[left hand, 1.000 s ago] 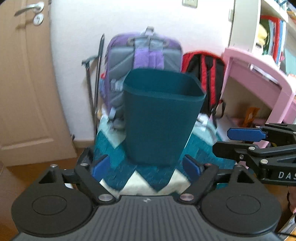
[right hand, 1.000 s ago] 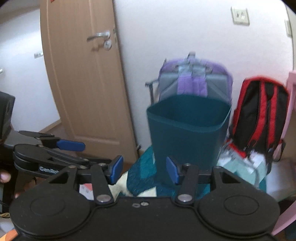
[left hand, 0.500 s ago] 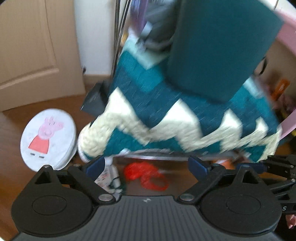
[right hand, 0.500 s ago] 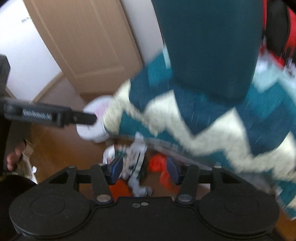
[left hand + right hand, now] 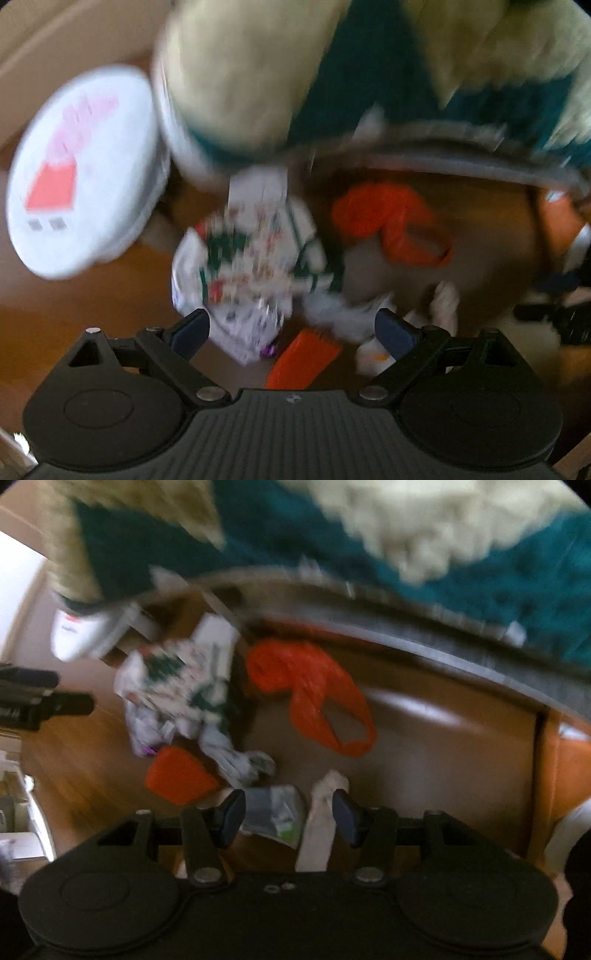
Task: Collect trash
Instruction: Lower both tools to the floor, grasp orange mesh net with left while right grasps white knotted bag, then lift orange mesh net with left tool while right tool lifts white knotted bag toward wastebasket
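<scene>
Trash lies on the wooden floor below the table edge. A crumpled white, green and red printed wrapper sits in the middle. An orange plastic bag lies to its right. A flat orange piece, white crumpled paper and a clear wrapper lie nearer. My left gripper is open above the orange piece. My right gripper is open above the clear wrapper. Both views are blurred.
A teal and cream knitted cover hangs over a table edge at the top. A round white box with a pink cartoon pig lies on the floor at left. The other gripper shows at the left edge.
Both grippers have tilted down from the teal bin on the table to the floor. The trash pile now fills the middle of both views and is closer.
</scene>
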A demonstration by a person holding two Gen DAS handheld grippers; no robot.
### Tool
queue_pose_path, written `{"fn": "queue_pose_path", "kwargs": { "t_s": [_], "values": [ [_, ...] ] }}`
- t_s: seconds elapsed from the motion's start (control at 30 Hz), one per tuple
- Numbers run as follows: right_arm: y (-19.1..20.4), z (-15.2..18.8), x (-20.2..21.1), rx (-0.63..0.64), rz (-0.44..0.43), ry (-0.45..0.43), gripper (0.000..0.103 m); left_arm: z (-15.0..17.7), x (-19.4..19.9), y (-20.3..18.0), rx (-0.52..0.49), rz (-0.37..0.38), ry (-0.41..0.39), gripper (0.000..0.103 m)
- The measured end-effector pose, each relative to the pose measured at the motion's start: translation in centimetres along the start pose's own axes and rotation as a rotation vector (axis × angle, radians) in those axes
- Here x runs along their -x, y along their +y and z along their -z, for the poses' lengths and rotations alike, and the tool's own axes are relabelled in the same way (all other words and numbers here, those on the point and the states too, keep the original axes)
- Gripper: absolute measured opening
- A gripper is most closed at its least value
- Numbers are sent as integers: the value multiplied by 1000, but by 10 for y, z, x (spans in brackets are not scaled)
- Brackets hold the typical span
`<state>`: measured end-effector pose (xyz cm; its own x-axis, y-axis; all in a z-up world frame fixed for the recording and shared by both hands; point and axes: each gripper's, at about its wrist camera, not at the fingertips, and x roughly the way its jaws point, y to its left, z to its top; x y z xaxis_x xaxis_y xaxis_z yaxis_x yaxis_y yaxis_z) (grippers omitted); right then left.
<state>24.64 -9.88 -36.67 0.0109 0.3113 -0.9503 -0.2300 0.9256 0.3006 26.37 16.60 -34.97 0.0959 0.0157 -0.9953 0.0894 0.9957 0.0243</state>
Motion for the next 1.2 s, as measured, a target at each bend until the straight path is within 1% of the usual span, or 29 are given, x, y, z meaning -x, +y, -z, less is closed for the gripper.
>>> {"fn": "queue_pose_path", "kwargs": {
  "t_s": [0.13, 0.23, 0.3, 0.4, 0.57, 0.6, 0.7, 0.77, 0.8, 0.83, 0.87, 0.9, 0.93, 0.97, 1.0, 1.03, 1.07, 1.1, 1.2],
  "values": [
    [-16, 0, -51, -52, 25, 88, 52, 27, -56, 9, -8, 3, 122, 97],
    [-23, 0, -79, -67, 41, 138, 52, 44, -86, 13, 0, 6, 173, 97],
    [-24, -2, -97, -60, 49, 163, 52, 52, -103, 15, 6, 5, 190, 96],
    [-25, -5, -118, -48, 64, 188, 52, 63, -123, 21, 43, 4, 207, 96],
    [-30, -10, -150, -56, 74, 234, 52, 75, -153, 28, 77, 28, 220, 96],
    [-31, -11, -157, -59, 78, 243, 52, 77, -157, 29, 78, 34, 222, 94],
    [-37, -11, -172, -91, 79, 271, 52, 82, -166, 31, 100, 53, 226, 85],
    [-42, -11, -177, -115, 82, 280, 51, 83, -171, 31, 110, 63, 231, 75],
    [-44, -11, -179, -122, 83, 282, 51, 84, -173, 30, 110, 72, 234, 65],
    [-45, -11, -180, -125, 81, 280, 50, 85, -175, 29, 108, 82, 236, 57],
    [-46, -11, -181, -126, 77, 276, 50, 86, -177, 29, 106, 90, 237, 55],
    [-46, -12, -181, -123, 73, 273, 49, 87, -178, 28, 107, 100, 239, 47],
    [-46, -12, -181, -115, 73, 271, 40, 88, -178, 27, 110, 108, 242, 42],
    [-45, -12, -182, -104, 80, 272, 33, 88, -179, 27, 112, 114, 244, 32],
    [-44, -12, -183, -92, 90, 276, 25, 89, -178, 25, 107, 116, 244, 28],
    [-42, -12, -183, -83, 99, 277, 23, 90, -177, 23, 94, 115, 243, 19],
    [-41, -11, -183, -76, 102, 275, 22, 91, -177, 19, 84, 114, 244, 15],
    [-39, -11, -182, -64, 104, 271, 20, 92, -176, 16, 82, 119, 250, 15],
    [-30, -9, -173, -39, 115, 252, 17, 93, -165, 15, 84, 145, 250, 13]
  ]
}}
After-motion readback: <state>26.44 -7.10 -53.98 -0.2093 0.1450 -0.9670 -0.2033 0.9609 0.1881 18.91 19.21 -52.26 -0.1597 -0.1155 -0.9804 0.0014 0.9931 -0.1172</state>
